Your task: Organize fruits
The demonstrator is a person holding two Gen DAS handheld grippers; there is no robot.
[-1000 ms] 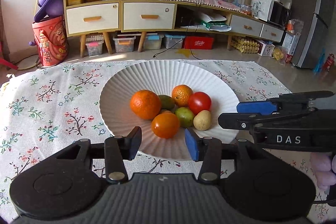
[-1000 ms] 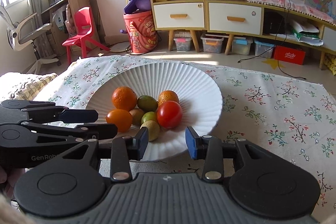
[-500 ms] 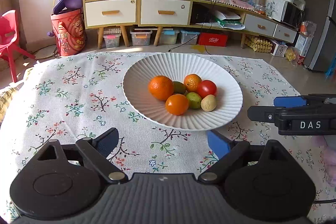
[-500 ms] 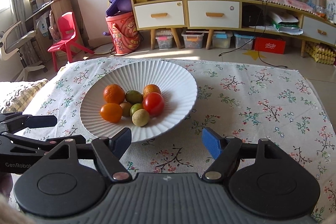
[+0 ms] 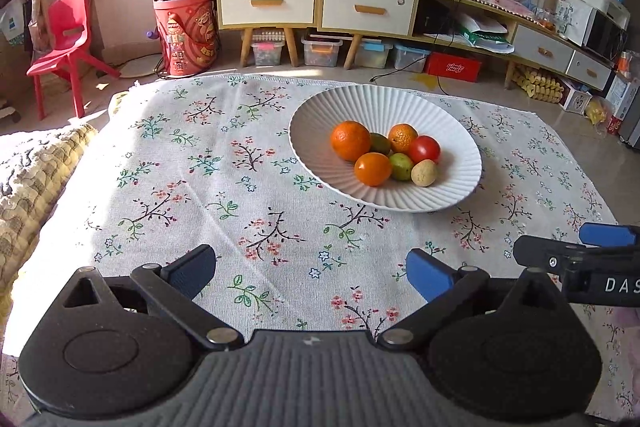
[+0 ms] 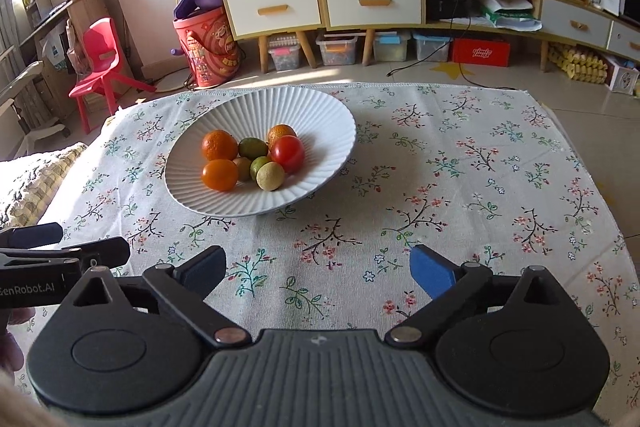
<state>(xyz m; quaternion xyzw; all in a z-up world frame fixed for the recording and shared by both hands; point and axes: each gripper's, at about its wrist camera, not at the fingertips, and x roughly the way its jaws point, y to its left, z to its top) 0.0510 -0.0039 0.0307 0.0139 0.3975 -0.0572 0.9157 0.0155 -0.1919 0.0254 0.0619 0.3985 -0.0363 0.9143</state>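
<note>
Grippers, left gripper (image 5: 310, 273) and right gripper (image 6: 318, 269), gape empty above tablecloth (image 6: 460, 187), well short of bowl (image 6: 320, 115).

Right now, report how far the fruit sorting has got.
Done: every fruit in view sits together in the white ribbed bowl, including the red tomato and the large orange. In hand: nothing; the left gripper and right gripper are both open above the floral tablecloth, short of the bowl. Left: no loose fruit shows on the cloth.
</note>
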